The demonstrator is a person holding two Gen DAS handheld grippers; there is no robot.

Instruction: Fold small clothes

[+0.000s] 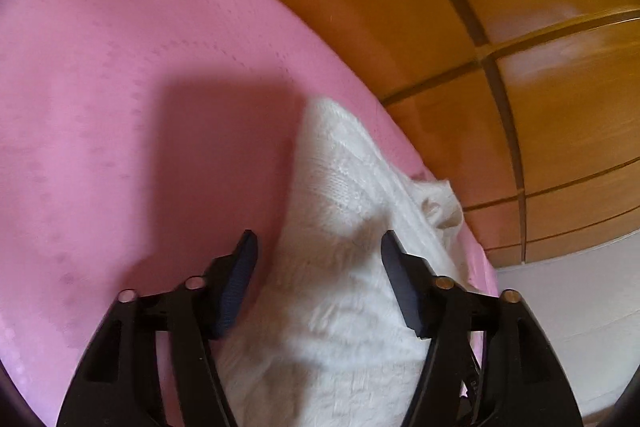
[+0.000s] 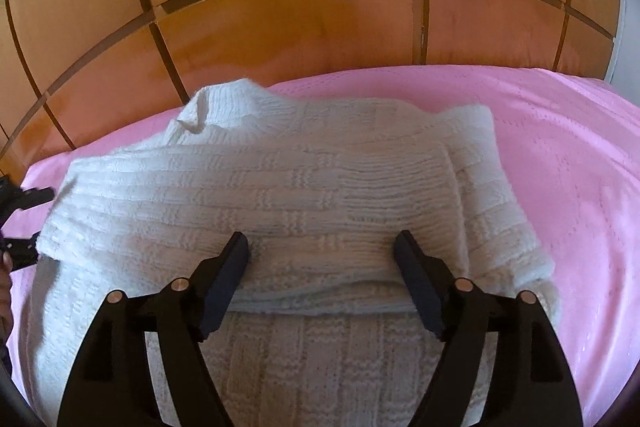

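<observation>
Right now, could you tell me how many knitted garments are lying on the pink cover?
1: a white knitted sweater, partly folded on the pink cover, close to the wooden panelled wall. Any further clothes would be outside both views.

White sweater (image 2: 280, 179): chunky ribbed knit, matt | pink bedspread (image 2: 560, 155): smooth woven cloth, faint sheen | headboard (image 2: 280, 19): glossy varnished wood | grippers: matt black plastic

White sweater (image 2: 280, 187) cut off at bottom edge
</observation>
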